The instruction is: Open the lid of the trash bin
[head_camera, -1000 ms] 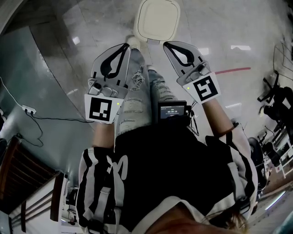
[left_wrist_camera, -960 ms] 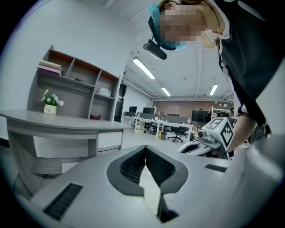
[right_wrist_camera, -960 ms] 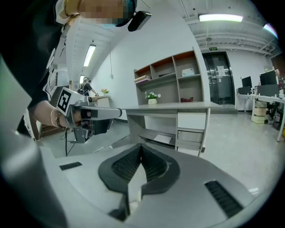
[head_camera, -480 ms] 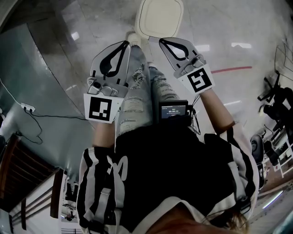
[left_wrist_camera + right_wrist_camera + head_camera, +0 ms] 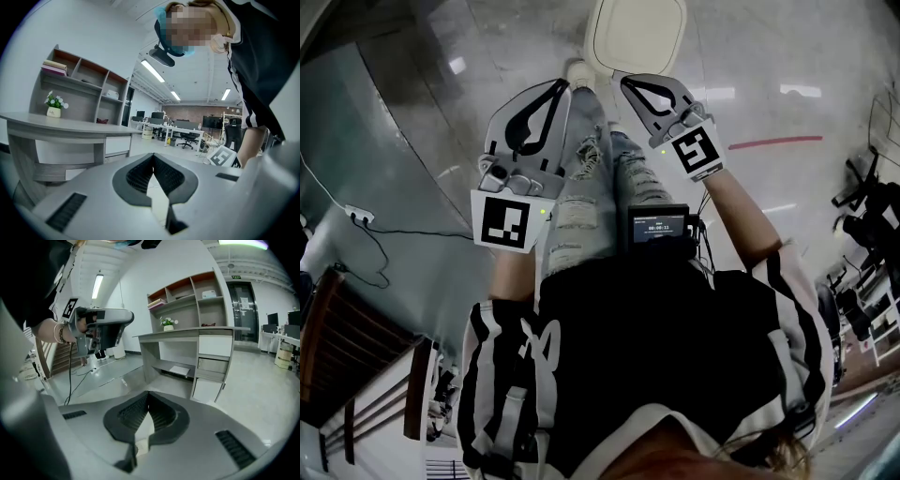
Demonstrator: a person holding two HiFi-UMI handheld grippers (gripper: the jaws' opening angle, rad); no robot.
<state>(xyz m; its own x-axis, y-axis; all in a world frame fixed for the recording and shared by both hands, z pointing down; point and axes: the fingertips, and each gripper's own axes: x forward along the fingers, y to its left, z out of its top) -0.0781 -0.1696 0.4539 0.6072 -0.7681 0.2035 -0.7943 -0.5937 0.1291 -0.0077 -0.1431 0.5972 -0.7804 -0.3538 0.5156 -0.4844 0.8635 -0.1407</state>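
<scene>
The trash bin (image 5: 637, 36) stands on the floor at the top of the head view, its white rounded lid down. My right gripper (image 5: 628, 82) is shut with nothing in it, its tip at the lid's near edge; contact cannot be judged. My left gripper (image 5: 555, 87) is also shut and empty, held left of the bin over the person's leg. In the left gripper view the jaws of the left gripper (image 5: 152, 158) meet at the tip. The right gripper view shows the right gripper (image 5: 148, 395) closed too. The bin appears in neither gripper view.
A white shoe (image 5: 578, 71) sits by the bin's near left corner. A cable and power strip (image 5: 356, 223) lie at the left, office chairs (image 5: 872, 220) at the right, a red floor line (image 5: 773, 142) beyond. A grey desk with shelves (image 5: 197, 333) stands ahead.
My right gripper has moved up and left toward the bin's lid. The left gripper has barely shifted.
</scene>
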